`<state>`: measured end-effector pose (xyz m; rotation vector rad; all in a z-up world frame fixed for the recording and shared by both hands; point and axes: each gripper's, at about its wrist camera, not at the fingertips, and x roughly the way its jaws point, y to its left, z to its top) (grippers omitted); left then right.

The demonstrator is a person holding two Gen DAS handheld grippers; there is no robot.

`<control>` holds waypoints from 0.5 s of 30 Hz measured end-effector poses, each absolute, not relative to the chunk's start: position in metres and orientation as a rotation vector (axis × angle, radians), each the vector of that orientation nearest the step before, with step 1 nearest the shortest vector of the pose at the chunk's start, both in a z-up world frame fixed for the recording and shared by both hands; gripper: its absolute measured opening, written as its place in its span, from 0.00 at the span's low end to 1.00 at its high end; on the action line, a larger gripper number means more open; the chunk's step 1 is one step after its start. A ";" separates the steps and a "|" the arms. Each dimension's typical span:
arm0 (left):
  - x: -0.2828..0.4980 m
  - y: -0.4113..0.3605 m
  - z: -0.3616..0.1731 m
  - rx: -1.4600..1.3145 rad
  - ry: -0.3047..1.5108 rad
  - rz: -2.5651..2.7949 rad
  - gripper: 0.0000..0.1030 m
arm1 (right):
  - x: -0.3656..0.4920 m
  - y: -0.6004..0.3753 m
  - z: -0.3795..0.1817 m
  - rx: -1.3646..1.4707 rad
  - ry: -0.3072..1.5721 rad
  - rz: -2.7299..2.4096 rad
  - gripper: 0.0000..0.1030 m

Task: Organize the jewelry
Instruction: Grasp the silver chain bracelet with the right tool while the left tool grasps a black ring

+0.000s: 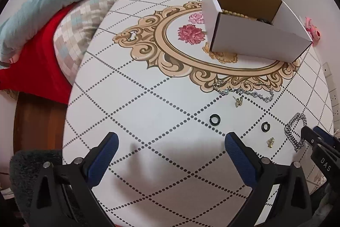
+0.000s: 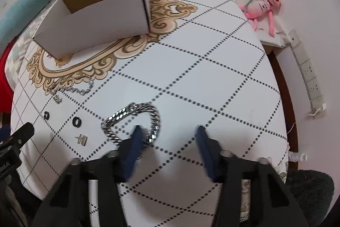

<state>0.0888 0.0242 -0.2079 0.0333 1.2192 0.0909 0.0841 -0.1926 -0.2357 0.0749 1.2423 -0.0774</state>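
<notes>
1. The left gripper (image 1: 171,143) hung over the white table with a dotted diamond pattern (image 1: 148,99), its blue-padded fingers (image 1: 106,154) spread wide with nothing between them.
2. The right gripper (image 2: 169,134) pointed steeply down, jaws partly apart; no pad pressed on anything.
3. The heavy silver curb-link chain bracelet (image 2: 131,115) lay looped on the table, its right side just at the tip of the right gripper's left finger (image 2: 136,142).
4. Two black rings (image 1: 215,119) and two small gold earrings (image 1: 270,142) lay ahead of the left gripper's right finger.
5. A thin sparkling silver chain (image 1: 244,90) lay farther ahead, before the open white cardboard box (image 1: 255,42).
</notes>
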 end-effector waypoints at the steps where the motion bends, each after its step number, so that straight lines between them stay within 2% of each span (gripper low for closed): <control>1: 0.090 0.024 -0.209 0.034 1.221 0.090 0.99 | 0.084 -0.189 -0.236 0.063 1.233 -0.072 0.34; 2: 0.091 0.023 -0.211 0.037 1.223 0.085 0.98 | 0.083 -0.187 -0.236 0.054 1.224 -0.064 0.24; 3: 0.091 0.023 -0.212 0.041 1.224 0.077 0.98 | 0.083 -0.184 -0.235 0.047 1.219 -0.058 0.08; 13: 0.100 0.007 -0.217 0.083 1.221 0.020 0.94 | 0.088 -0.210 -0.215 0.139 1.136 -0.070 0.08; 15: 0.103 0.003 -0.223 0.092 1.229 0.006 0.81 | 0.090 -0.215 -0.212 0.144 1.129 -0.076 0.08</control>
